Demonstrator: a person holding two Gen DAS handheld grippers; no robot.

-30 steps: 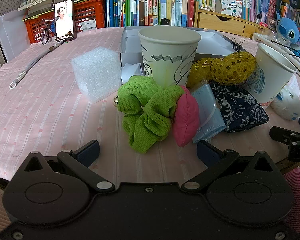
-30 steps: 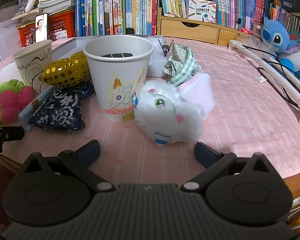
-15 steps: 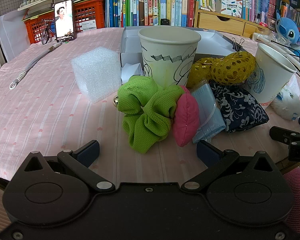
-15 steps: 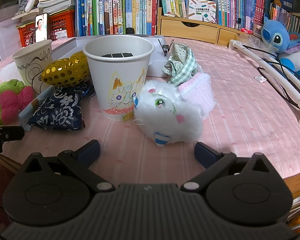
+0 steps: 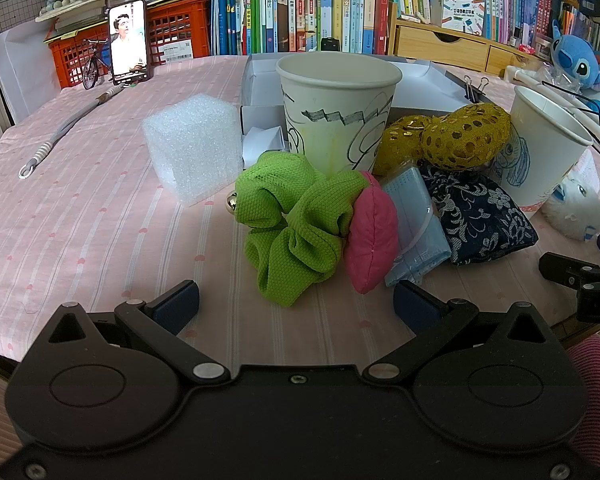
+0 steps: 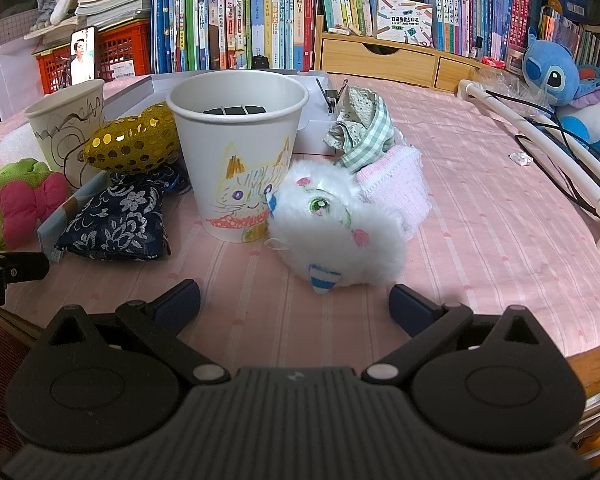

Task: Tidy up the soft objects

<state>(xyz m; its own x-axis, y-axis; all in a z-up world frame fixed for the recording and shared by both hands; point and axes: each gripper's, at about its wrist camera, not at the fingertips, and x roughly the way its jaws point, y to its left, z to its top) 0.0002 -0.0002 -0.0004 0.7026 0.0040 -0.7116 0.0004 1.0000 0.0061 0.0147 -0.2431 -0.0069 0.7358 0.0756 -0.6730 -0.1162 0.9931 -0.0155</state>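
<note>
Grippers first: the left gripper [image 5: 296, 300] and the right gripper [image 6: 294, 300] both hover low at the near edge of the pink striped tablecloth [image 5: 100, 216], each with its blue-padded fingers spread wide and holding nothing. No soft object looks sorted yet, so I judge this the opening step: choosing a first piece.

Just ahead of the left gripper lies a green mesh scrunchie [image 5: 292, 224], crumpled and springy, touching a plump pink fabric bow [image 5: 372, 236]. Beside them a pleated blue face mask [image 5: 416, 228] leans on a dark floral pouch [image 5: 476, 216]. Ahead of the right gripper sits a fluffy white cat plush [image 6: 336, 232], pressed against a paper cup with a crayon cat [image 6: 238, 152]; behind it rest a pink knitted piece [image 6: 400, 184] and a checked green cloth [image 6: 364, 132].

Further back: a paper cup with black scribbles [image 5: 338, 116], a sequinned gold pouch [image 5: 464, 136], a white foam cube [image 5: 192, 148].

A likely next move is easing forward and closing on the nearest piece; all should squash easily.
</note>
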